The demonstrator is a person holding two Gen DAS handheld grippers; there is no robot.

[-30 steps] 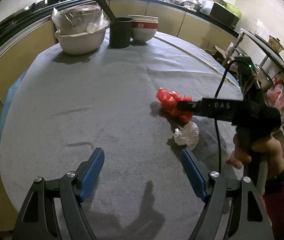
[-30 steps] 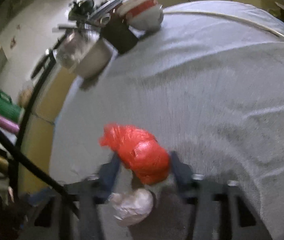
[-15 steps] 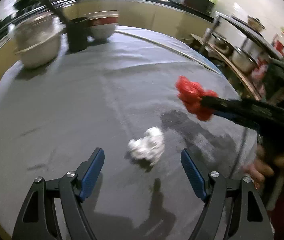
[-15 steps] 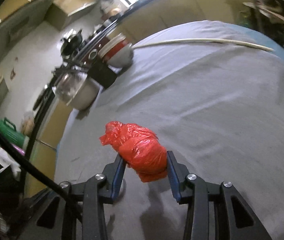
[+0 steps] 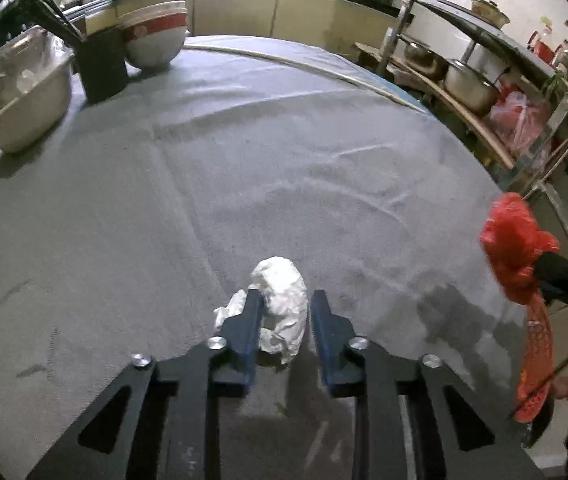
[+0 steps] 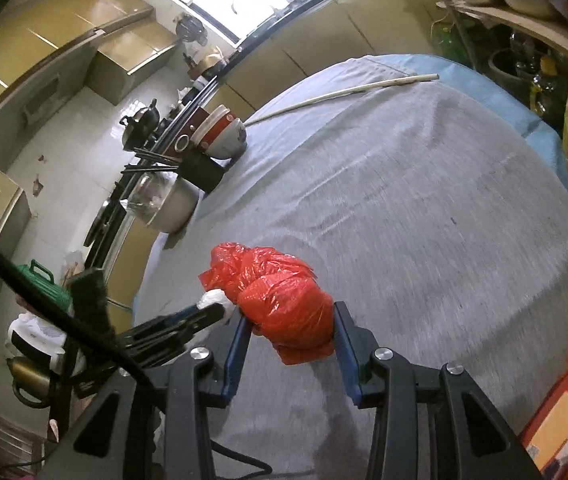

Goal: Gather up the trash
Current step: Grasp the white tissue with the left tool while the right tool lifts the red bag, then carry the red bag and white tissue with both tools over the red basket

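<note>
A crumpled white paper wad (image 5: pixel 282 304) lies on the grey tablecloth (image 5: pixel 244 168). My left gripper (image 5: pixel 284 304) has closed around it, both blue fingers pressing its sides. The wad also shows in the right wrist view (image 6: pixel 214 300), at the tip of the left gripper. My right gripper (image 6: pixel 290 316) is shut on a crumpled red plastic bag (image 6: pixel 284 300) and holds it above the table near its right edge. The red bag also shows in the left wrist view (image 5: pixel 514 244), at the far right.
At the table's far left stand a metal basin (image 5: pixel 24 92), a black chopstick holder (image 5: pixel 102 68) and stacked red-and-white bowls (image 5: pixel 154 36). A long pale stick (image 5: pixel 304 66) lies along the far edge. Shelves with pots (image 5: pixel 468 80) stand to the right.
My left gripper moved forward to the white wad and closed on it. My right gripper lifted the red bag off the table and carried it to the right.
</note>
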